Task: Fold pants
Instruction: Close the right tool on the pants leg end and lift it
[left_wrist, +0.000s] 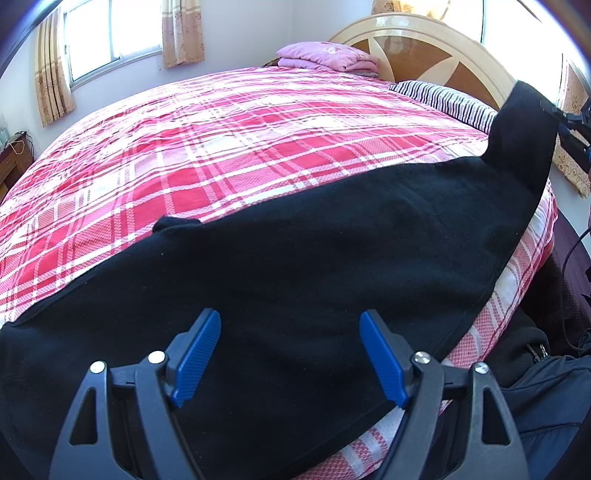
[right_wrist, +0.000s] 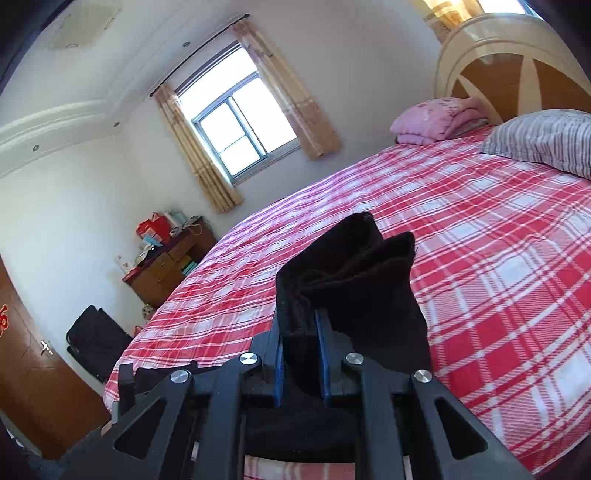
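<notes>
— Bedroom, daylight through curtained windows (right_wrist: 240, 114); big bed (left_wrist: 229, 147) under a red-and-white plaid sheet. Where are the pants?

— Black pants (left_wrist: 295, 258), spread along the near edge of the bed. Long axis parallel to that edge, running from the foot corner on the left of the left wrist view towards the headboard (left_wrist: 417, 44) on the right.

— All flat?

— Mostly. Far right end lifted off the sheet, rising up towards the headboard side. Small bump of cloth sticking out along the far edge, left of the middle.

— Held by what?

— Right gripper (right_wrist: 301, 354), jaws clenched on that raised end; bunched cloth standing up between the blue pads (right_wrist: 324, 354) and flopping beyond the tips. Seen at the far right rim of the left wrist view as well.

— And the other one?

— Left gripper (left_wrist: 290, 354), jaws spread wide, released, nothing between them. Poised over the middle stretch of the pants, near the bed's near edge; contact with the cloth impossible to tell.

— Anything else on the bed?

— Striped pillow (left_wrist: 443, 98) at the head corner, just beyond the lifted end. Folded pink blanket (left_wrist: 328, 57) against the headboard, well apart from the pants. Wide stretch of bare sheet past the pants' far edge.

— Off the bed?

— Cluttered wooden desk (right_wrist: 166, 266) and a black suitcase (right_wrist: 96, 339) beyond the foot, brown door (right_wrist: 26, 350) beside them.
</notes>
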